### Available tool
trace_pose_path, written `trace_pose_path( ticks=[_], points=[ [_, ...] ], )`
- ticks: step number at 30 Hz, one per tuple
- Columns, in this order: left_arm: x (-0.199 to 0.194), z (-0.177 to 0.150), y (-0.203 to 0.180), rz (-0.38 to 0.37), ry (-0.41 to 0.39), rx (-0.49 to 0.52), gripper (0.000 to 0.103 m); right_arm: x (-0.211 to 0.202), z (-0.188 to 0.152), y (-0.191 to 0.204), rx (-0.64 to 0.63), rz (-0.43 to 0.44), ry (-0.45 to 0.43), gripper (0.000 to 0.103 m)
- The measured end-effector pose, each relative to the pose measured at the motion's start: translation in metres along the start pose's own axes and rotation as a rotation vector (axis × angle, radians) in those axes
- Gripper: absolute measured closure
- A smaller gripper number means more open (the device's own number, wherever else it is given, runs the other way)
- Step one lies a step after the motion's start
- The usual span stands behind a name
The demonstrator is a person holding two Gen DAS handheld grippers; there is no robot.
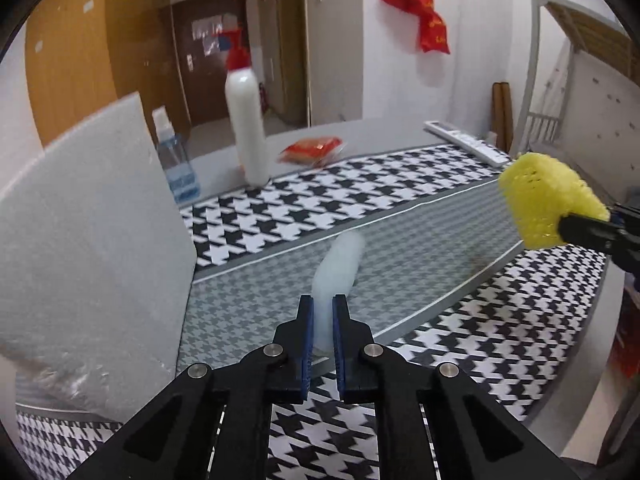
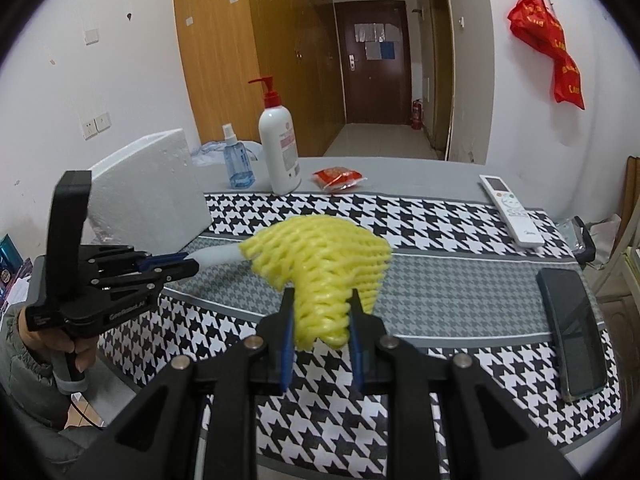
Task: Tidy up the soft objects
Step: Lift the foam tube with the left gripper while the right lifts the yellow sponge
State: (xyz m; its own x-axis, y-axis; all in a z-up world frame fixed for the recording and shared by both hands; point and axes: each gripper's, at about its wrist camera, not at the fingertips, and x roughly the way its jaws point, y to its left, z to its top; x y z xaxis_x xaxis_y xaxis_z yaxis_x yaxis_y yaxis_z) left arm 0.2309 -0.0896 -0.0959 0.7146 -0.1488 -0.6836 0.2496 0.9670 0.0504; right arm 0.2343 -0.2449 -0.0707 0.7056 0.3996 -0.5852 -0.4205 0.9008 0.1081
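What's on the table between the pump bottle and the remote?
A red packet lies between the pump bottle and the remote, apart from both; the right wrist view shows it.

Yellow foam net (image 2: 324, 268), probably matt white foam tube (image 1: 338, 266)

We see a yellow foam net (image 2: 324, 268), a pale white foam strip (image 1: 338, 268), a black-and-white houndstooth cloth (image 2: 400, 216) with a grey band, a white bottle (image 2: 279, 148) with a red pump, and black grippers with blue pads (image 1: 306, 344).
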Motion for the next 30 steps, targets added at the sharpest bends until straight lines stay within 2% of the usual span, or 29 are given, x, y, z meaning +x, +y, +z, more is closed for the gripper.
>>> trace_pose_path(
  ticks=[11, 18, 24, 30],
  points=[
    [-0.055, 0.003, -0.015, -0.029, -0.117, 0.035, 0.093, -0.025, -0.001, 0.019, -0.012, -0.012, -0.063, 0.076],
    [-0.079, 0.0, -0.004, -0.047, -0.176, 0.007, 0.093, -0.036, 0.002, 0.03, -0.015, -0.032, -0.106, 0.076],
    [-0.098, 0.004, 0.003, -0.068, -0.229, 0.026, 0.093, -0.039, 0.011, 0.038, -0.001, -0.037, -0.136, 0.076],
    [-0.11, 0.004, 0.014, -0.051, -0.273, 0.013, 0.093, -0.044, 0.018, 0.048, -0.015, -0.029, -0.175, 0.076]
  ],
)
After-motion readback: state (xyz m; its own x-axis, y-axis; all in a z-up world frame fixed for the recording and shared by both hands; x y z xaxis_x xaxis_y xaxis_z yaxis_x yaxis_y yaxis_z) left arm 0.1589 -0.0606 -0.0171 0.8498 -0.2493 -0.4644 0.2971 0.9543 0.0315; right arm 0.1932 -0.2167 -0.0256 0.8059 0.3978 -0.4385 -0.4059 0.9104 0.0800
